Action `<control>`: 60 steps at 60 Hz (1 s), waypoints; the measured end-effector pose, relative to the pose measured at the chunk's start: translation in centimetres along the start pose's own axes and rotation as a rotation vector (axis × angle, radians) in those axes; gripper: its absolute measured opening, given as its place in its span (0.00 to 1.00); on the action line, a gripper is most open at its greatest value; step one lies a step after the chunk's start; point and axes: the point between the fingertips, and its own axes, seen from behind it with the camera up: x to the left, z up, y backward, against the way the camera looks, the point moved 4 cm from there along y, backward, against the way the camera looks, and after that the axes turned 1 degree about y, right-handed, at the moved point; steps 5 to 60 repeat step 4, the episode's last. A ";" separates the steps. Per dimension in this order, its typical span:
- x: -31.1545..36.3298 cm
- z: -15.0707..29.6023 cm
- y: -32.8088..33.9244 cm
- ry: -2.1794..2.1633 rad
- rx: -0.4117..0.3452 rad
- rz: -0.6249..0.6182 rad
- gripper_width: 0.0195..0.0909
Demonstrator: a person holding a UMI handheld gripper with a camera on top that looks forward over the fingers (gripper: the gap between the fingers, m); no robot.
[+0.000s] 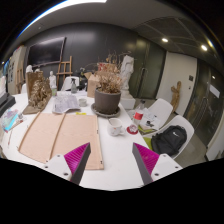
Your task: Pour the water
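In the gripper view, the gripper [110, 158] hangs released over a white table [115, 160], its pink pads [75, 157] spread wide with nothing between them, while beyond them stand a potted plant [107, 92], tan boards [60, 135] and a small white cup [116, 127], no water vessel clearly identifiable.
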 end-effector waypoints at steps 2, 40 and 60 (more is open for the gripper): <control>0.0 0.0 0.1 0.016 -0.004 -0.007 0.93; 0.1 0.0 0.2 0.026 -0.004 -0.006 0.92; 0.1 0.0 0.2 0.026 -0.004 -0.006 0.92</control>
